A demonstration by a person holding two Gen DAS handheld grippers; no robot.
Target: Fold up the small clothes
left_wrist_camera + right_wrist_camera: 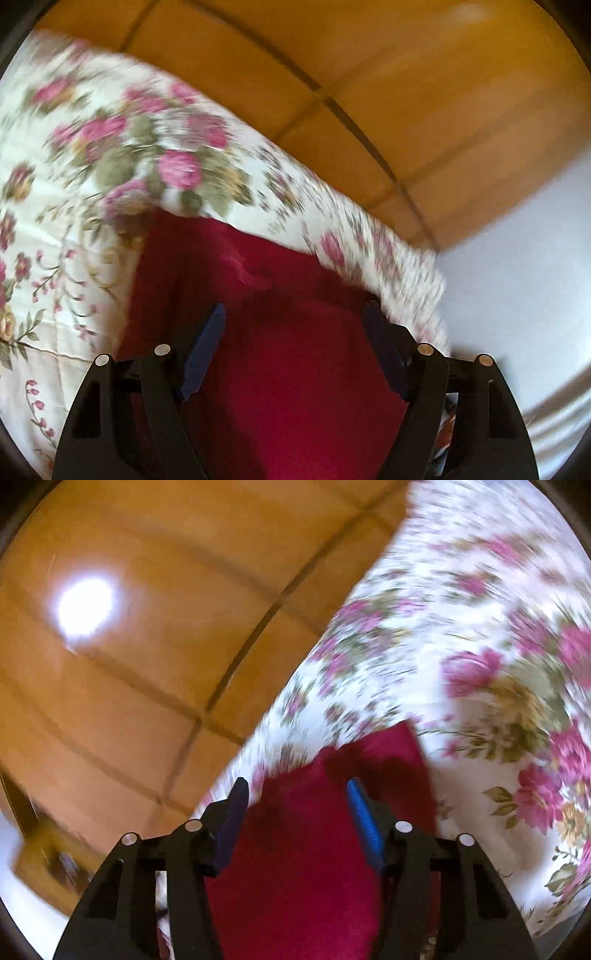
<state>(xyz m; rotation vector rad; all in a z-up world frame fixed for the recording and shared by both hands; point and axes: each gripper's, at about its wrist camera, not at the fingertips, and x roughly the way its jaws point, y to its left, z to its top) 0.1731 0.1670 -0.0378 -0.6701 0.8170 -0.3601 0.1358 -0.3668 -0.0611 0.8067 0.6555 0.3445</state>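
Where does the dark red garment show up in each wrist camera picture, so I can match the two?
Left wrist view: the dark red garment fills the lower centre, between the tool's spread fingers.
Right wrist view: the garment runs from bottom centre up to a corner right of centre.
Shared landmark: the floral bedspread under it, with orange floor tiles beyond.

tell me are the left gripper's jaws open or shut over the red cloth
Open. The left gripper has its blue pads wide apart, with the red cloth showing between them, not pinched.
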